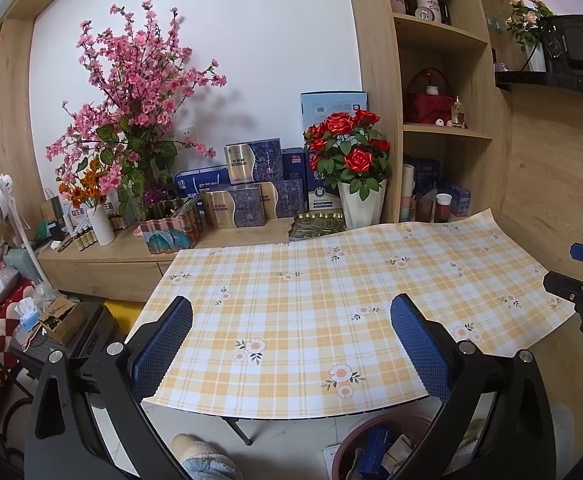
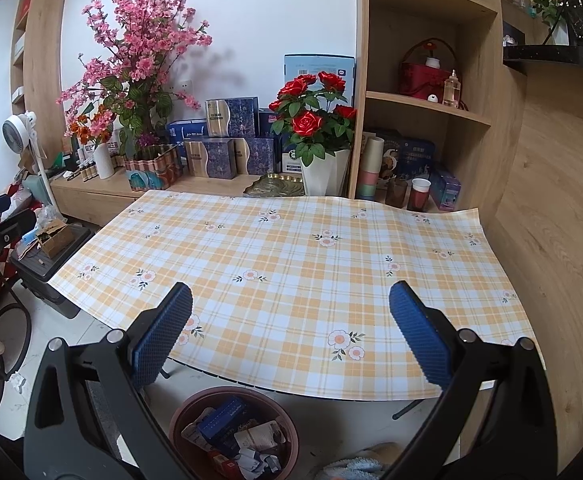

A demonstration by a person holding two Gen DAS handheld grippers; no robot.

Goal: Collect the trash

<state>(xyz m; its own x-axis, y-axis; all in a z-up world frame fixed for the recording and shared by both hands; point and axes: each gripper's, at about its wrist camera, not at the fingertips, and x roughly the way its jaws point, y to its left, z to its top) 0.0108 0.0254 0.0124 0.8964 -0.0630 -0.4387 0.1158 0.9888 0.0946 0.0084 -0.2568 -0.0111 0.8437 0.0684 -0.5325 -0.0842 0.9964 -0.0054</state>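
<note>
Seemingly complete: the checked tablecloth (image 2: 291,264) lies bare, while the brown bin (image 2: 233,432) at lower centre holds cartons and wrappers. Left gripper (image 1: 291,344) and right gripper (image 2: 291,336) both gape wide, grasping nothing.

This is a lived-in home, likely a dining or living corner. A folding table under a yellow-and-white checked cloth with small flowers (image 2: 291,264) is the landmark. Behind it runs a low light-wood sideboard (image 2: 91,194) carrying a tall spray of pink artificial blossom (image 2: 139,40), red roses in a white faceted pot (image 2: 319,120) and stacked blue-and-gold gift boxes (image 2: 231,136). To its right rear stand open wooden shelves (image 2: 431,100) with mugs and cups. To its left stands a white pedestal fan (image 2: 19,128).
</note>
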